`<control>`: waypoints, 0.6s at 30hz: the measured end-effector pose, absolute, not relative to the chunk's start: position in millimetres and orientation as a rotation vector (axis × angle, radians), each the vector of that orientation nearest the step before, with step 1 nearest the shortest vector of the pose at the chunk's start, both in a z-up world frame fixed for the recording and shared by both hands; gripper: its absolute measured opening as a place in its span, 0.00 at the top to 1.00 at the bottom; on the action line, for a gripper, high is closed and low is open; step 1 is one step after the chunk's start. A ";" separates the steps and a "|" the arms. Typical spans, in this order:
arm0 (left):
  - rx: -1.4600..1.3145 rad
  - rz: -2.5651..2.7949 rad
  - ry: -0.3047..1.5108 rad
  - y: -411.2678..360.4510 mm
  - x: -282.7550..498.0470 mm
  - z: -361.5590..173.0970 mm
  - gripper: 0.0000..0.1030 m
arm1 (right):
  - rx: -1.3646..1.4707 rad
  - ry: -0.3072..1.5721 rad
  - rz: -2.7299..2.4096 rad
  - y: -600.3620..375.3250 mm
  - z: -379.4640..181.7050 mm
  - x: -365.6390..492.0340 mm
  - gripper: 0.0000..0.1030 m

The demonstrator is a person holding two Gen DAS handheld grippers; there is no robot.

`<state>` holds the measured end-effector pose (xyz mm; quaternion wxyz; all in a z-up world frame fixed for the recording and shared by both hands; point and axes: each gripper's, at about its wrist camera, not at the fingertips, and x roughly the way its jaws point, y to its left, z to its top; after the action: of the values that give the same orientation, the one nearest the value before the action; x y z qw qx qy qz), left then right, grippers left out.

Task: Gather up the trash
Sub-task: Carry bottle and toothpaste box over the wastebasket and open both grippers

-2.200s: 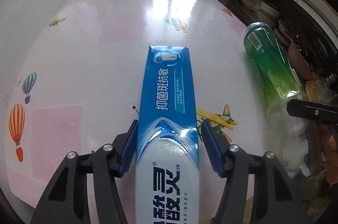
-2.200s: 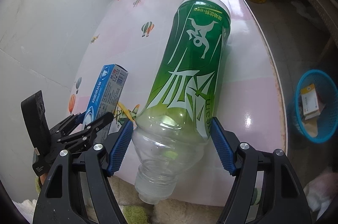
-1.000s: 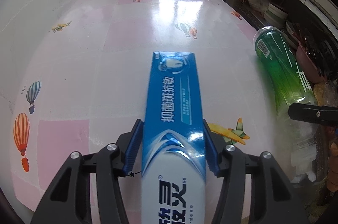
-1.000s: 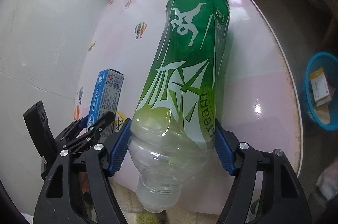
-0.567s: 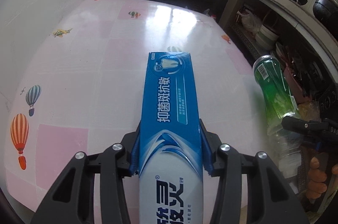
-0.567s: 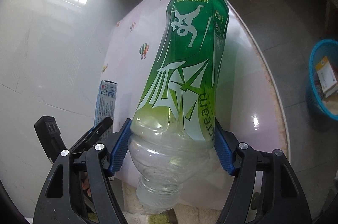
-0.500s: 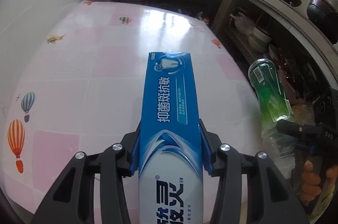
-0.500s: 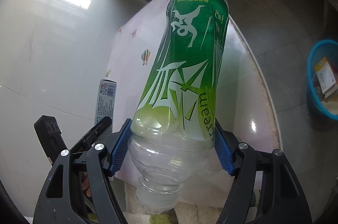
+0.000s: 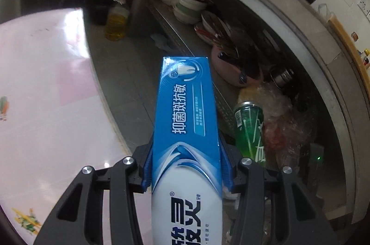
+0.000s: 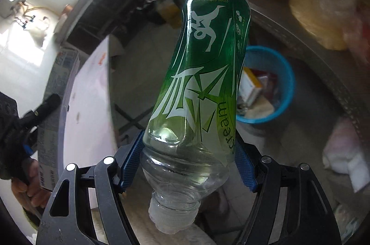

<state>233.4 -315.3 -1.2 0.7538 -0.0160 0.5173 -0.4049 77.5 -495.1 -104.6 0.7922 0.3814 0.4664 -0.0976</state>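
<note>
My left gripper [image 9: 186, 166] is shut on a blue and white toothpaste box [image 9: 186, 120], held in the air past the edge of the pink table [image 9: 41, 106], over the grey floor. My right gripper [image 10: 187, 164] is shut on a green plastic bottle [image 10: 203, 74], cap end toward the camera, base pointing away. The same bottle [image 9: 249, 127] shows at the right in the left wrist view. A blue trash basket [image 10: 281, 92] with boxes and wrappers inside stands on the floor just right of the bottle. The left gripper and a hand [image 10: 30, 180] with the box [image 10: 62, 92] appear at the left edge.
A low shelf with stacked bowls [image 9: 192, 7], a pink basin [image 9: 229, 69] and bagged goods [image 9: 277, 111] runs along the right under a counter. An oil jug [image 9: 116, 20] stands on the floor behind the table. White cloth or paper [image 10: 346, 152] lies on the floor at right.
Both grippers have swung right, off the table, carrying the box and the bottle. The floor, the shelf and the blue basket now fill the views in place of the tabletop.
</note>
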 end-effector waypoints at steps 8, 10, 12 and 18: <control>0.088 -0.785 1.416 -433.9 241.9 -106.8 0.56 | 0.907 1.192 -0.264 -541.8 -201.0 77.7 0.34; 0.105 -0.742 1.452 -450.5 247.6 -128.8 0.56 | 0.886 1.230 -0.271 -553.7 -218.6 96.7 0.34; 0.127 -0.710 1.466 -460.4 253.3 -143.6 0.56 | 0.864 1.261 -0.285 -563.9 -235.4 114.2 0.34; 0.131 -0.660 1.492 -466.4 270.6 -169.2 0.56 | 0.643 1.317 -0.515 -571.9 -268.5 163.5 0.32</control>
<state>270.6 -466.3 -169.2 0.6836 0.0584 0.6654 -0.2943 163.5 -571.9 -268.5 0.7133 0.2902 0.5941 -0.2326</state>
